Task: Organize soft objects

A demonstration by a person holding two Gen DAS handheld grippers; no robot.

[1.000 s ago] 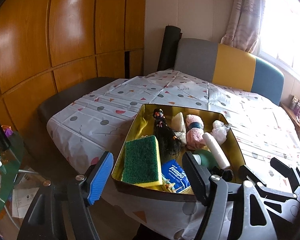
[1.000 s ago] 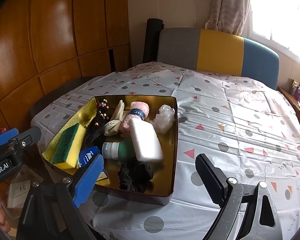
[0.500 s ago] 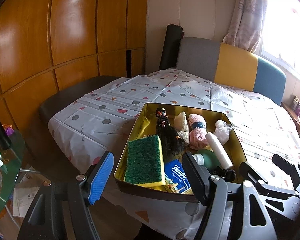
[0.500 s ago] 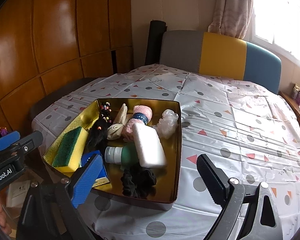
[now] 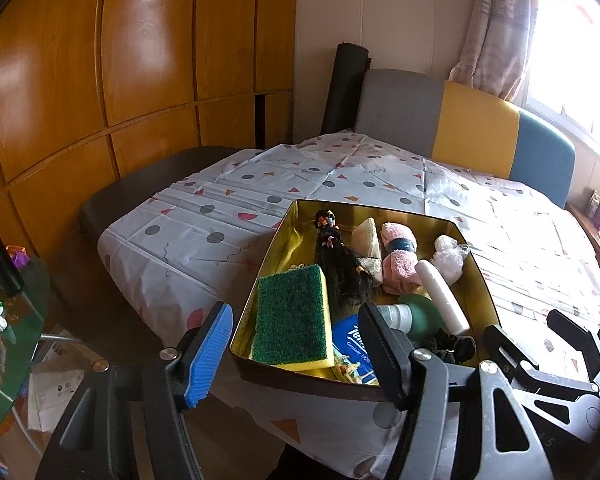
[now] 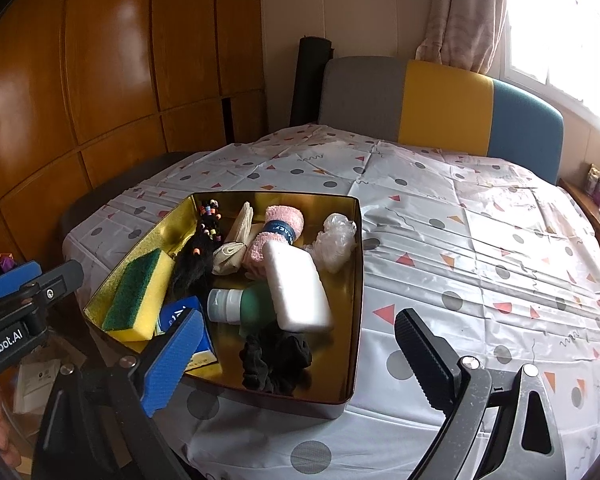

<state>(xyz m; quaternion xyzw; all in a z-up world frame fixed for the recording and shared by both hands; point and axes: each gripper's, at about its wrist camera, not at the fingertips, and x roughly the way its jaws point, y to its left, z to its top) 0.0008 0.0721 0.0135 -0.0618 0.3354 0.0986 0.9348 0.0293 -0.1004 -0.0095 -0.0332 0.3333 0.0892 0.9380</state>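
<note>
A gold tin box stands near the table's front edge. It holds a green and yellow sponge, a black hair bundle with beads, a pink rolled towel, a white foam block, a green bottle, a blue tissue pack, a black scrunchie and crumpled clear plastic. My left gripper is open, in front of the box's near left corner. My right gripper is open and empty over the box's near end.
The table has a white cloth with dots and triangles. A grey, yellow and blue bench back stands behind it. Wooden panels line the left wall. A glass side table with clutter is at the lower left.
Both grippers have drawn back and risen slightly, so the box sits a little farther away in both views. Nothing in the box has moved. Both grippers stay open.
</note>
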